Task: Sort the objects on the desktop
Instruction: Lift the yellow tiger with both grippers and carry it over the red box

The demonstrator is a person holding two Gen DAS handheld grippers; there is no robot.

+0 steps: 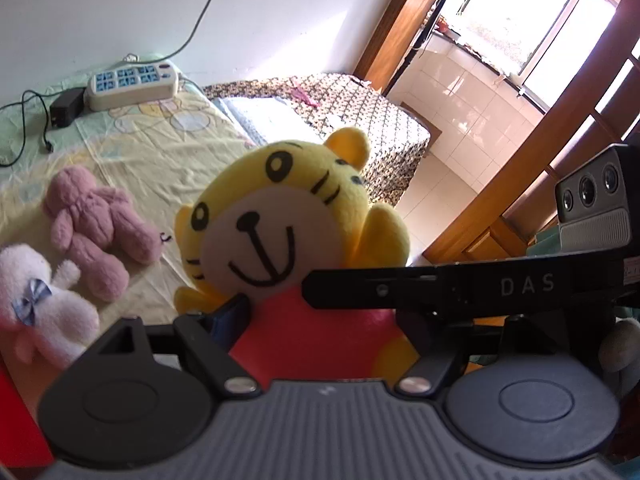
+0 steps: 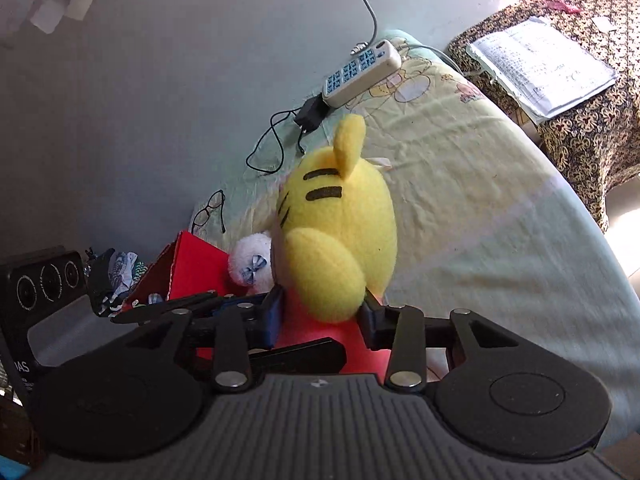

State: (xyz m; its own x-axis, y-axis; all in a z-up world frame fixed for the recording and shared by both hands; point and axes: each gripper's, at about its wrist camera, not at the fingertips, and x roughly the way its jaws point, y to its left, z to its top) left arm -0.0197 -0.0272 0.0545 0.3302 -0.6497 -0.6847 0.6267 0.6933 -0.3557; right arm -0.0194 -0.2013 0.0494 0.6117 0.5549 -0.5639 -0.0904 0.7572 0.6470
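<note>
Left wrist view read "DAS" on my right gripper (image 1: 404, 320), both sets of jaws clamped on the yellow tiger plush (image 1: 280, 216), held above the bed sheet (image 1: 152, 148). It showed the pink plush (image 1: 92, 224) and window (image 1: 532, 16); right wrist view showed my left gripper (image 2: 276, 316), glasses (image 2: 208, 212), red box (image 2: 192, 272).

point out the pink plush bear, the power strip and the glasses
pink plush bear (image 1: 94, 222), left wrist view, on its belly
power strip (image 1: 132, 84), left wrist view, on its socket face
glasses (image 2: 208, 212), right wrist view, on the frame by the wall
</note>
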